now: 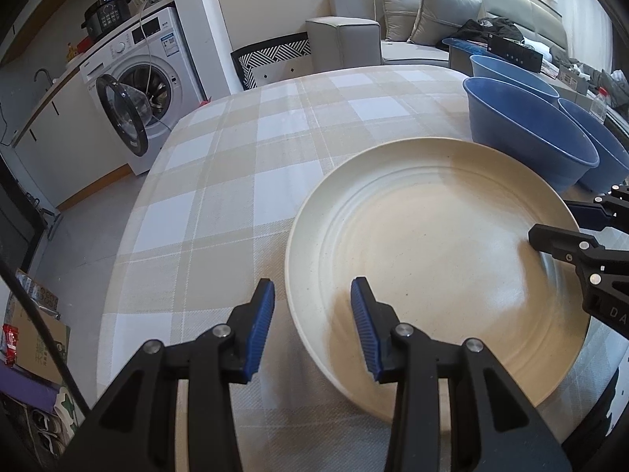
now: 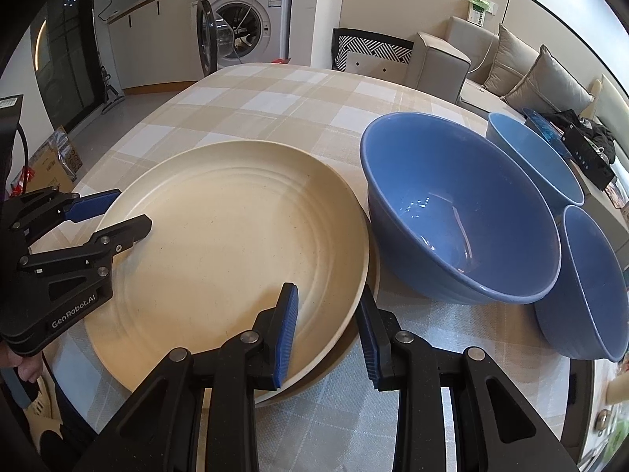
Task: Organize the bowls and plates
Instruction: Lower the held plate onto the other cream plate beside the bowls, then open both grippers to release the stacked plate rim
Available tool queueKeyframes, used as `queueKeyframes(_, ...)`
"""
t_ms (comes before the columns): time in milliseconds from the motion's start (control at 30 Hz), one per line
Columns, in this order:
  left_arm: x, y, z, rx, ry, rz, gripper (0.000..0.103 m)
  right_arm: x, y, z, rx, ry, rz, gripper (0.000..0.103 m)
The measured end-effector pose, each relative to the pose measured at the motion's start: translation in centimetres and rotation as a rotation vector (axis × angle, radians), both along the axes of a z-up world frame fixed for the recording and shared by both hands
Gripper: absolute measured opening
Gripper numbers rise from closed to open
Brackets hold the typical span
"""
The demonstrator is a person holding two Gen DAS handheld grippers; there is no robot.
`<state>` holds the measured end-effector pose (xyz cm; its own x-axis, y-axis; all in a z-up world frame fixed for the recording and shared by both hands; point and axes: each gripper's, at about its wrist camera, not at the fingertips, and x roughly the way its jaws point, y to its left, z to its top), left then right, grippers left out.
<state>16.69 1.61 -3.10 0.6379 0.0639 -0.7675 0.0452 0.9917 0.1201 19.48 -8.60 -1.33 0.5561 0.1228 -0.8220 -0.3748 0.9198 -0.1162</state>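
- Your left gripper (image 1: 312, 324) has its ribbed blue pads spread apart and straddles the near-left rim of the cream plate (image 1: 432, 267); neither pad presses the rim.
- The cream plate (image 2: 232, 244) is round, matte and faintly speckled, with concentric ridges stepping down into a flat well. It lies flat on the checked tablecloth (image 1: 220, 181), a woven beige-and-white fabric. In the right wrist view a second cream rim shows just beneath it, so it sits on another plate.
- Your right gripper (image 2: 328, 334) is also spread wide, one pad over the plate's inner slope and one outside the rim, gripping nothing.
- Just right of the plate stands a large blue bowl (image 2: 460, 208), glossy, deep and round, its base almost touching the plate's edge.
- Two more blue bowls (image 2: 589, 271) crowd behind and beside it.
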Motion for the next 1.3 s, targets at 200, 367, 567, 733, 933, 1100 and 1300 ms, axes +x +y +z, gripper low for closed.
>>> queueKeyframes(200,-0.2,0.5,-0.1,-0.018,0.000,0.011,0.041,-0.2,-0.3,0.1,0.007,0.010,0.014,0.030)
queueKeyframes(367,-0.2,0.6,-0.2,-0.015,0.008,0.009,0.042,-0.6,-0.3,0.3,-0.052,-0.013,0.007,0.035)
queueKeyframes(567,-0.1,0.4,-0.6,-0.025,0.010,0.003,0.042,-0.4,-1.0,-0.4,-0.043,0.010,-0.009,0.036)
queueKeyframes(733,-0.1,0.2,-0.9,-0.028,0.007,-0.002,0.042,-0.5,-0.9,-0.6,-0.042,0.015,-0.003,0.036)
queueKeyframes(933,0.1,0.3,-0.9,-0.047,0.007,0.007,0.042,-0.5,-0.9,-0.4,-0.032,0.010,0.001,0.041)
queueKeyframes(1100,0.1,0.4,-0.7,-0.072,0.017,0.010,0.043,-0.7,-0.9,0.2,-0.014,-0.003,0.004,0.048)
queueKeyframes(1300,-0.4,0.5,0.4,-0.097,-0.014,0.006,0.060,-0.7,-1.1,0.9,0.020,-0.019,-0.002,0.058)
